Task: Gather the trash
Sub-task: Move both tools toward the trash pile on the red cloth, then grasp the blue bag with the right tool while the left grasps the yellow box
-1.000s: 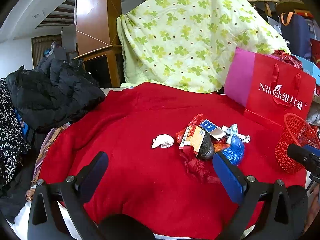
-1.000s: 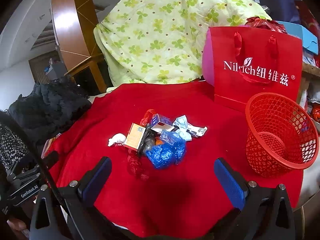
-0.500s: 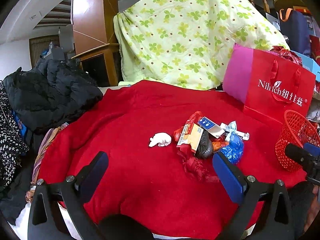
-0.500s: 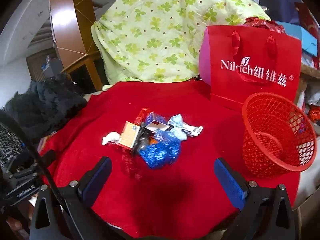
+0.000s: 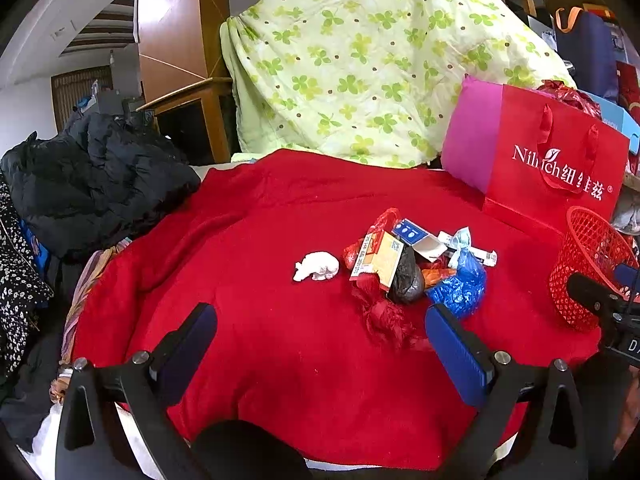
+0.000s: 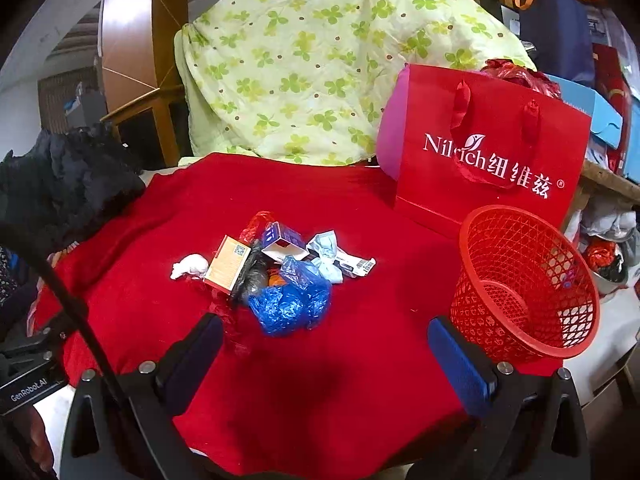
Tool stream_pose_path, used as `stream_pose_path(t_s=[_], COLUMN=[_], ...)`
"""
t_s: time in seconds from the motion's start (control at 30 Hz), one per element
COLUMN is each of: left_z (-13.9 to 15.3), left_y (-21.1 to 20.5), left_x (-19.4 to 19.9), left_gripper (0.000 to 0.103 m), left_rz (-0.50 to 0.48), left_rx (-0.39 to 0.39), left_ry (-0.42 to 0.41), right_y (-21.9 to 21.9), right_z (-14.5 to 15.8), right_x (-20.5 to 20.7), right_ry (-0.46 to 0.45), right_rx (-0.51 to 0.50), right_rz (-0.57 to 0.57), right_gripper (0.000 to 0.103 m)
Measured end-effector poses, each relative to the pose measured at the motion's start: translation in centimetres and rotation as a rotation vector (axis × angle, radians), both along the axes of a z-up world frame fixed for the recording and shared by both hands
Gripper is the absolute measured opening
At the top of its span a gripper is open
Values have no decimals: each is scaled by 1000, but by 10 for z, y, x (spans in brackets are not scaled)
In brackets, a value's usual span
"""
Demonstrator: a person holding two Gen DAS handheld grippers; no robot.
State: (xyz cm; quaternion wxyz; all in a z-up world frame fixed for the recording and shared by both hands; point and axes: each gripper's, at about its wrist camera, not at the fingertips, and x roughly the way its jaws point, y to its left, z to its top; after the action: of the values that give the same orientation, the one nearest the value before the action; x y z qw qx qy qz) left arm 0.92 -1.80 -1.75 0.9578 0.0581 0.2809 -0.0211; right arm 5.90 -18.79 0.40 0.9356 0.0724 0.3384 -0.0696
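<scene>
A heap of trash lies mid-table on the red cloth (image 5: 260, 344): a white crumpled tissue (image 5: 316, 266), an orange carton (image 5: 378, 258), a dark wrapper (image 5: 406, 280), a blue plastic bag (image 5: 460, 286) and a crumpled red wrapper (image 5: 384, 314). In the right wrist view the tissue (image 6: 190, 266), carton (image 6: 228, 264) and blue bag (image 6: 290, 304) lie left of an empty red mesh basket (image 6: 524, 284). My left gripper (image 5: 320, 340) stands open, short of the pile. My right gripper (image 6: 324, 352) is open too, just before the blue bag.
A red paper gift bag (image 6: 488, 160) stands behind the basket (image 5: 592, 264). A green clover quilt (image 5: 360, 60) drapes over the back. Dark coats (image 5: 92, 180) pile at the left. The table edge runs close behind the basket on the right.
Both views have shifted slightly; the right gripper has drifted left and a little nearer the pile. Nothing on the cloth has moved, and both grippers stay open.
</scene>
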Motion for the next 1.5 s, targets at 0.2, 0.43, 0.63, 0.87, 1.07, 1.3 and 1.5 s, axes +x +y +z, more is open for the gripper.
stream_pose_path(t_s=[0.2, 0.43, 0.63, 0.87, 1.07, 1.3, 1.5], left_z=[-8, -28, -48, -67, -79, -114, -129], left_y=[-4, 2, 8, -7, -21, -40, -47], left_x=[9, 44, 95, 162, 208, 245, 250], left_gripper=[103, 103, 103, 103, 103, 87, 57], left_rz=[-2, -8, -52, -149, -223, -286, -300], left_rx=[4, -13, -31, -43, -81, -133, -177], left_ry=[26, 90, 159, 246, 301, 458, 523], right_y=[-1, -19, -46, -58, -53, -43, -35], right_z=[-3, -27, -78, -122, -160, -178, -171], right_x=[5, 32, 82, 136, 169, 184, 185], right_ry=[6, 30, 125, 195, 252, 288, 259], right_rx=[-2, 96, 308, 522, 683, 719, 690], right_rz=[9, 60, 102, 129, 147, 174, 208], right_gripper=[103, 103, 101, 90, 83, 71, 56])
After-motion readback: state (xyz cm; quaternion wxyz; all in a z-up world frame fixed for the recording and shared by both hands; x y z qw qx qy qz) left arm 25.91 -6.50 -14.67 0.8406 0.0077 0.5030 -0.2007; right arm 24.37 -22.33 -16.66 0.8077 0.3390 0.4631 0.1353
